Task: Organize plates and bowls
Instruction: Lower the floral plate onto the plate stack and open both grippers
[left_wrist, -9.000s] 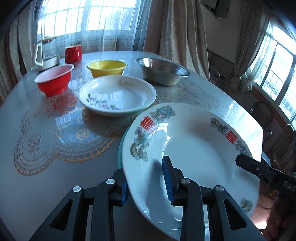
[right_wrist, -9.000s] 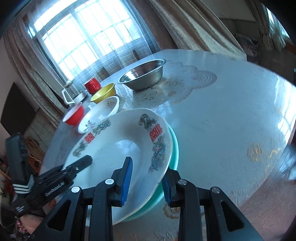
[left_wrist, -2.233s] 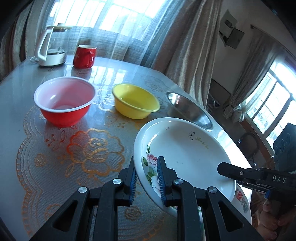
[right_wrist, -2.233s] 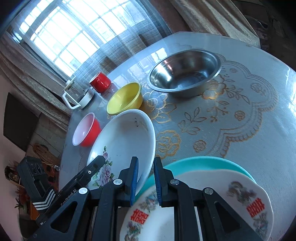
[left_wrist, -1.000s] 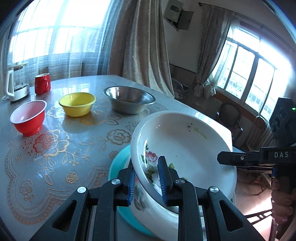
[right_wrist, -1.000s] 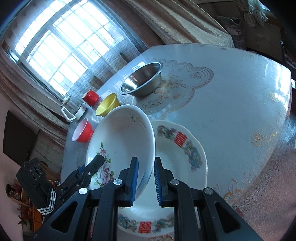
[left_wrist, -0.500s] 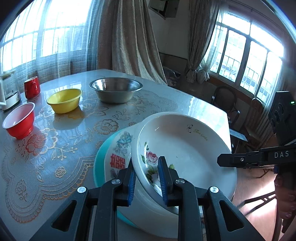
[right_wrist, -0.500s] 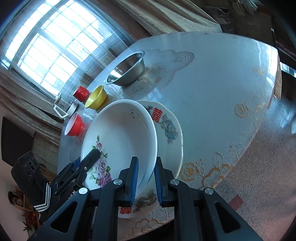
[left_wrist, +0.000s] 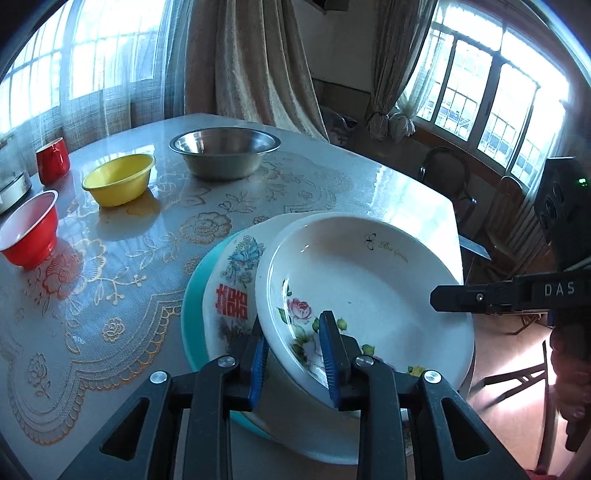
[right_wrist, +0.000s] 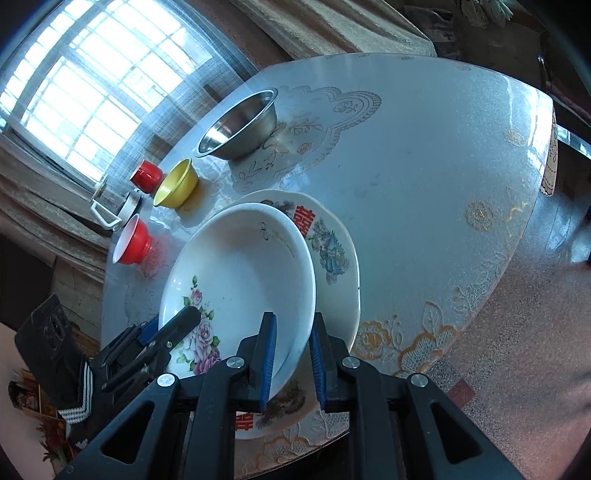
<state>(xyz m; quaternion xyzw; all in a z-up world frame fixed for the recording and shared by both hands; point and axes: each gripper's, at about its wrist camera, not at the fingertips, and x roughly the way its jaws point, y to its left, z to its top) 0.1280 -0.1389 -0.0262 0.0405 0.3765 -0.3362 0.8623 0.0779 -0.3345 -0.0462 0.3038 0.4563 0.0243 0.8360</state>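
Two grippers: left gripper and right gripper each straddle the rose plate rim, jaws just eased wider, pads barely apart from it
Rose plate: tilted atop red-character plate, on teal plate
Left view only: teal rim at 9 o'clock
Right view only: kettle at 10 o'clock

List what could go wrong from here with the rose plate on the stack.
1. The rose plate lies off-centre on the red-character plate and tilted, so it may slide or clatter once let go.
2. The left claw jaws have just been opening with the rim between them, as the right claw straddles the far rim; uneven release could tip it.
3. The stack sits near the table edge.
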